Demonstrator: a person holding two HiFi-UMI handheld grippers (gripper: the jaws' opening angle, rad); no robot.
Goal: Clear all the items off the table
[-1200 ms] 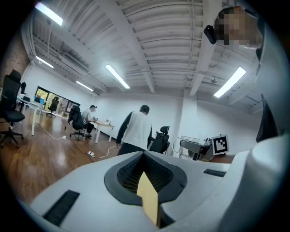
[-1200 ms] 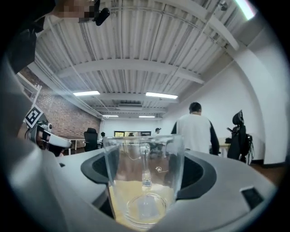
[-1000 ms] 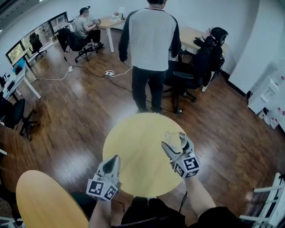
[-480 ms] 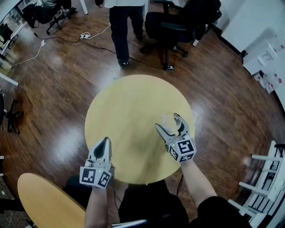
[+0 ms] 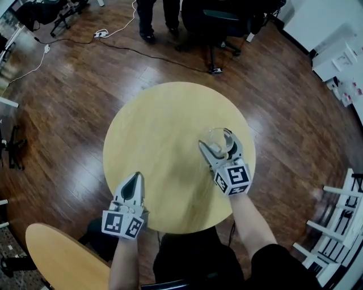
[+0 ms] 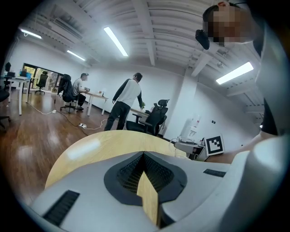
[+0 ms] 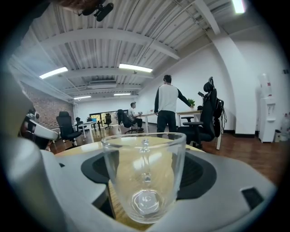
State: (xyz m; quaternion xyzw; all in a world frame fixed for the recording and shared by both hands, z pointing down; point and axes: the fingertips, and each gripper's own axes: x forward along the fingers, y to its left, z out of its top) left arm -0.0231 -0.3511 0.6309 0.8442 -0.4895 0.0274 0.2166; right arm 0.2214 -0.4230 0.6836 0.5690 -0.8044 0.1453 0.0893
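A clear glass cup (image 5: 216,136) stands at the right side of the round yellow table (image 5: 159,124). My right gripper (image 5: 215,140) is shut on the cup, one jaw on each side of it. In the right gripper view the cup (image 7: 144,176) fills the space between the dark pads (image 7: 195,170), handle on the far side. My left gripper (image 5: 135,177) hovers over the table's near left edge, shut and empty. In the left gripper view its jaws (image 6: 144,155) meet with only the tabletop (image 6: 104,147) showing beyond them, and the cup (image 6: 180,148) appears far right.
A black office chair (image 5: 218,17) and a person's legs (image 5: 153,14) are beyond the table, with a cable (image 5: 113,39) on the wooden floor. A second yellow table (image 5: 51,255) lies lower left. A white rack (image 5: 340,226) stands at the right.
The head view has tilted downward, so the table sits higher in the frame and the standing person shows only as legs. Both grippers keep their places on the table.
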